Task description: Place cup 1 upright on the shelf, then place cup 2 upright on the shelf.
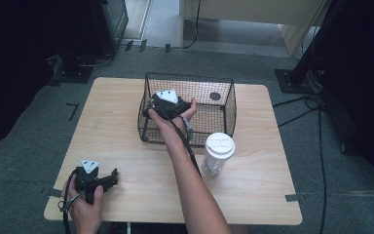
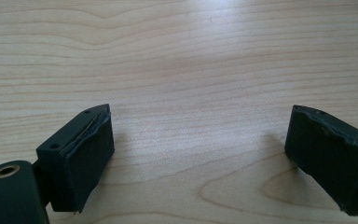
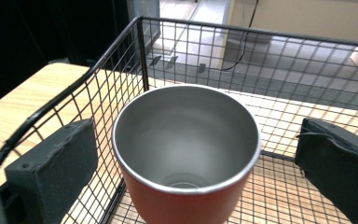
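Right gripper point(image 1: 161, 105): I hold it inside the wire basket point(image 1: 226, 105), at the basket's left end; jaws spread wide.
Cup point(image 3: 186, 154): red outside, steel inside, upright on the basket floor near its left wall; it stands between my right jaws, with a gap on each side.
Left gripper point(image 1: 108, 179): I rest it low over the table point(image 1: 126, 97) at the near left corner; jaws wide apart, bare wood between them.
Bottle point(image 1: 218, 152): clear, white lid, upright just in front of the basket.

Inside the black wire-mesh basket point(image 3: 182, 44) stands a red metal cup point(image 3: 186, 154) with a silvery steel inside; beside the basket, a clear white-lidded tumbler point(image 1: 219, 152).
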Demonstrator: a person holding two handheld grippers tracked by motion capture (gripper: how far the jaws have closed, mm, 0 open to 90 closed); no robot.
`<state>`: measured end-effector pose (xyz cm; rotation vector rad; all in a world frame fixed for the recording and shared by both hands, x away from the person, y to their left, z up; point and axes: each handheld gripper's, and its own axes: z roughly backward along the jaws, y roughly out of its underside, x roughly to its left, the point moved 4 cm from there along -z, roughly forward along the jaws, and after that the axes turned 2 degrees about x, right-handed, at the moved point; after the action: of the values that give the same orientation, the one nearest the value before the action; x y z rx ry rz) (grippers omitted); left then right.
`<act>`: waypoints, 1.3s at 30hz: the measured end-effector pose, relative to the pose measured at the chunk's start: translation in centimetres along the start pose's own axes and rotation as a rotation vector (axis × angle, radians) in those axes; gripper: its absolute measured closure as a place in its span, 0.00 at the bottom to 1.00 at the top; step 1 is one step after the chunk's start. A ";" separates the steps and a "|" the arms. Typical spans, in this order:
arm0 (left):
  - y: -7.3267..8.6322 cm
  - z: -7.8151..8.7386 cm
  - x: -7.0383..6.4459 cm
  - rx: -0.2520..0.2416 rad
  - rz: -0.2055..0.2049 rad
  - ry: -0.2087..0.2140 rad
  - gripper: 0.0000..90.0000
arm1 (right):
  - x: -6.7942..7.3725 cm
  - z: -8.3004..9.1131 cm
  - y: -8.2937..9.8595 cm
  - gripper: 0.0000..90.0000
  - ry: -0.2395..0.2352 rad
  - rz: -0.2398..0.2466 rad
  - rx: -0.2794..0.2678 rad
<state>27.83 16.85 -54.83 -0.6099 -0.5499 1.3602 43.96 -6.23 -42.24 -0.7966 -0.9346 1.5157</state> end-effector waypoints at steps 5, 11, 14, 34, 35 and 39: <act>0.0 0.0 0.0 -0.001 0.000 -0.001 0.10 | 0.0 1.5 -0.1 0.00 -0.030 -0.019 -0.029; 0.0 0.0 0.0 -0.001 -0.001 0.000 0.10 | 0.2 3.1 0.0 0.00 -0.056 -0.009 -0.066; 0.0 0.0 0.0 -0.001 0.000 0.000 0.10 | 0.3 3.7 0.3 0.00 -0.070 0.014 -0.073; 0.0 0.0 0.0 0.002 -0.003 0.002 0.10 | -0.3 9.0 2.7 0.00 -0.181 0.018 -0.074; 0.0 0.0 0.0 0.002 -0.003 0.003 0.10 | -0.3 9.4 2.6 0.00 -0.180 0.026 -0.076; 0.0 0.0 0.0 0.002 -0.005 0.004 0.10 | -0.4 11.0 2.3 0.00 -0.177 0.036 -0.082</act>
<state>27.80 16.83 -54.83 -0.6087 -0.5465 1.3546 33.30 -8.23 -39.29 -0.7497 -1.1251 1.6075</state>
